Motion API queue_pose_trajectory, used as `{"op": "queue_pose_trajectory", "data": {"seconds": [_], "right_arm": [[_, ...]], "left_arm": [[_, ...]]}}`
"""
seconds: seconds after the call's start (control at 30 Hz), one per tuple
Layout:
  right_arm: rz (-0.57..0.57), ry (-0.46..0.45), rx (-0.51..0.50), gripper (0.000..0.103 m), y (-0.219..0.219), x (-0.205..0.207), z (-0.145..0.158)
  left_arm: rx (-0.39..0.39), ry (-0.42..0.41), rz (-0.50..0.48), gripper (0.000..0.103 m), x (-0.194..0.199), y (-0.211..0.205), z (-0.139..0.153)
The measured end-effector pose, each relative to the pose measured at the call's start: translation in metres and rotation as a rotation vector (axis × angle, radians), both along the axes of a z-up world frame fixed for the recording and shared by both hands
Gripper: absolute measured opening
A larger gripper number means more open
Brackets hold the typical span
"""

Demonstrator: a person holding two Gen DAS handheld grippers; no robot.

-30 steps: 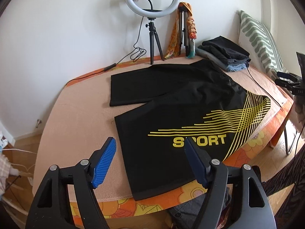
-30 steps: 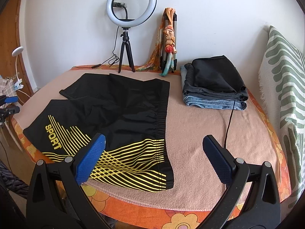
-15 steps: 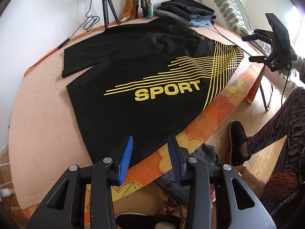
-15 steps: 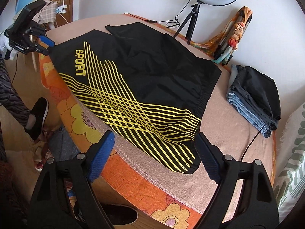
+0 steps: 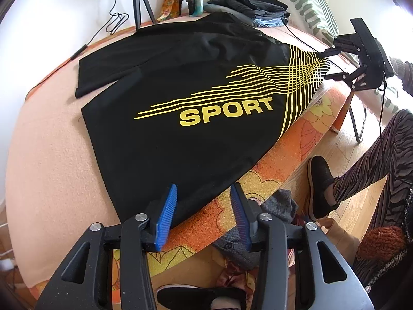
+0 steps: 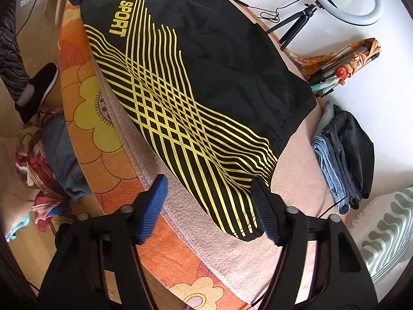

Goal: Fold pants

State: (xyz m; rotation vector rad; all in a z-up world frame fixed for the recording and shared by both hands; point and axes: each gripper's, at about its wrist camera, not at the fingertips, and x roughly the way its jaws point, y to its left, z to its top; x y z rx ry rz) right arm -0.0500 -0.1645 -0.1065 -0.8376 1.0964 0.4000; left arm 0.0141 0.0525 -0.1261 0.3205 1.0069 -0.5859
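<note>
Black SPORT shorts (image 5: 180, 82) lie flat on table (image 5: 46, 139); left gripper (image 5: 204, 206) and right gripper (image 6: 209, 201) spread, straddling hem and waistband corners.

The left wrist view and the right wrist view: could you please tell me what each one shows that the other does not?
Only the left wrist view shows the coiled cable by the wall. Only the right wrist view shows the ring light. Both show the black shorts, the folded clothes stack, and both open grippers: left gripper, right gripper.
</note>
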Motion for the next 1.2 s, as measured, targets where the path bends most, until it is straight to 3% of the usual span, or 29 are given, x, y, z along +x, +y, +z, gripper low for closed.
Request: {"op": "queue_pose_trajectory", "data": {"seconds": [0.07, 0.17, 0.3, 0.6, 0.7, 0.73, 0.83, 1.03, 1.2], "right_arm": [[-0.024, 0.012, 0.006, 0.025, -0.001, 0.005, 0.002], [-0.071, -0.006, 0.047, 0.01, -0.006, 0.015, 0.013], [-0.124, -0.047, 0.095, 0.007, -0.01, 0.033, 0.033], [-0.167, -0.065, 0.147, 0.005, -0.01, 0.053, 0.048], [-0.164, -0.074, 0.145, 0.005, -0.01, 0.053, 0.048], [-0.166, -0.075, 0.149, 0.005, -0.012, 0.053, 0.048], [-0.176, -0.083, 0.156, 0.005, -0.013, 0.051, 0.049], [-0.179, -0.12, 0.159, 0.005, -0.01, 0.048, 0.055], [-0.197, -0.177, 0.197, 0.005, -0.01, 0.061, 0.078]], "left_arm": [[0.004, -0.011, -0.008, 0.056, -0.002, -0.001, 0.001], [0.018, -0.026, -0.025, 0.056, -0.003, -0.004, 0.0], [0.073, -0.049, -0.044, 0.056, -0.003, -0.01, -0.006], [0.024, -0.016, 0.042, 0.056, 0.017, -0.001, -0.009], [-0.01, -0.006, 0.03, 0.044, 0.019, 0.002, -0.01], [-0.026, -0.007, 0.025, 0.031, 0.019, 0.003, -0.009], [-0.046, -0.031, 0.021, 0.006, 0.02, 0.01, -0.005], [-0.053, -0.152, 0.01, 0.001, 0.024, 0.014, 0.018], [-0.096, -0.263, 0.043, 0.001, 0.041, 0.025, 0.052]]}}
